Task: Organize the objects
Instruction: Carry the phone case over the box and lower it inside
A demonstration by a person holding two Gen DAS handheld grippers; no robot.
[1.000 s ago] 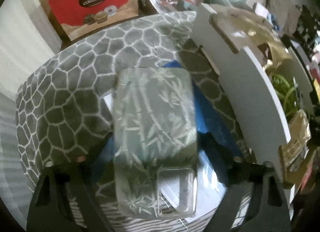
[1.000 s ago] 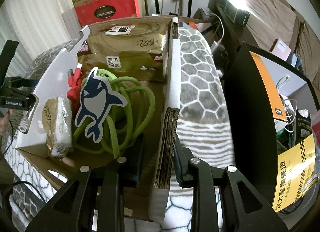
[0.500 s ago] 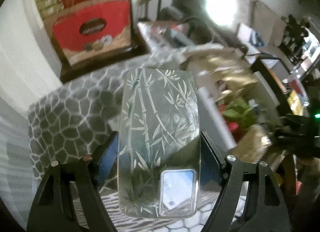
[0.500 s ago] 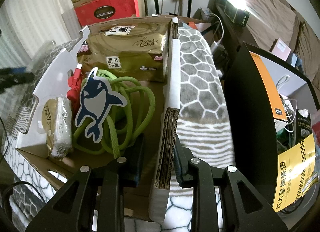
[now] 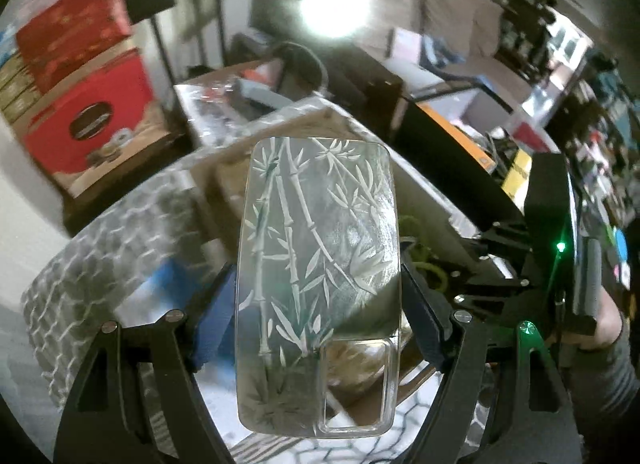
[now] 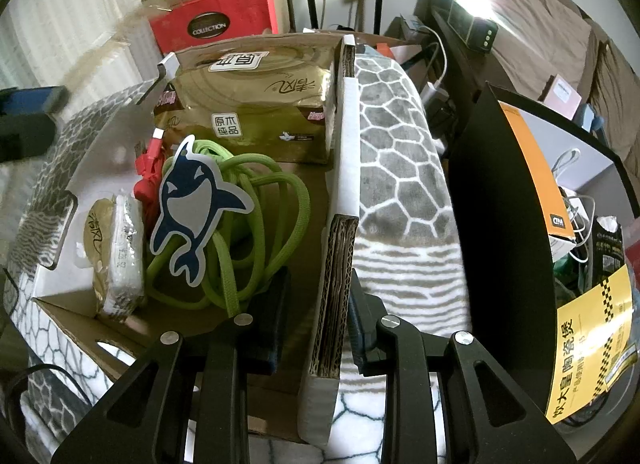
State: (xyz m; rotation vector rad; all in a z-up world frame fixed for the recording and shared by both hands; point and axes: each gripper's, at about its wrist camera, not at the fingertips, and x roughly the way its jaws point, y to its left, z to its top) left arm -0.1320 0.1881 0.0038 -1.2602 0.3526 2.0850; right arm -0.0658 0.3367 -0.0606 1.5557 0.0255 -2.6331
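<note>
lifted off the honeycomb-patterned grey and white blanket [image 5: 100, 260] where it lay a second ago, the clear phone case printed with pale bamboo stalks [image 5: 318, 288] now hangs in the air with the cardboard box showing blurred behind and below it. the left gripper [image 5: 318, 304] has its jaws spread wide and pinching the case by its two long edges, the blue pads [image 5: 214, 316] pressed against either side (the camera cutout of the case sits at the lower right, nearest the lens). everything around the case is smeared by motion.

the right gripper [image 6: 314, 324] has not shifted: its jaws stand narrow, clamped on the right wall of the open white-faced cardboard box [image 6: 340, 192], one finger inside the box and the other outside over the blanket. inside the box, nearest that wall, lies a coil of bright green braided cord [image 6: 256, 224] with a blue and white whale-shaped card tag [image 6: 192, 208] resting on top of it. a red cable [image 6: 148, 172] sits just beside the coil on its left, and a small gold-printed tissue packet [image 6: 116, 252] leans near the left wall. a large gold plastic tissue pack [image 6: 256, 104] fills the far end of the box. beyond the box stands a red gift box marked collection [image 6: 212, 24], and to the right a black carton with an orange stripe [image 6: 516, 200].
</note>
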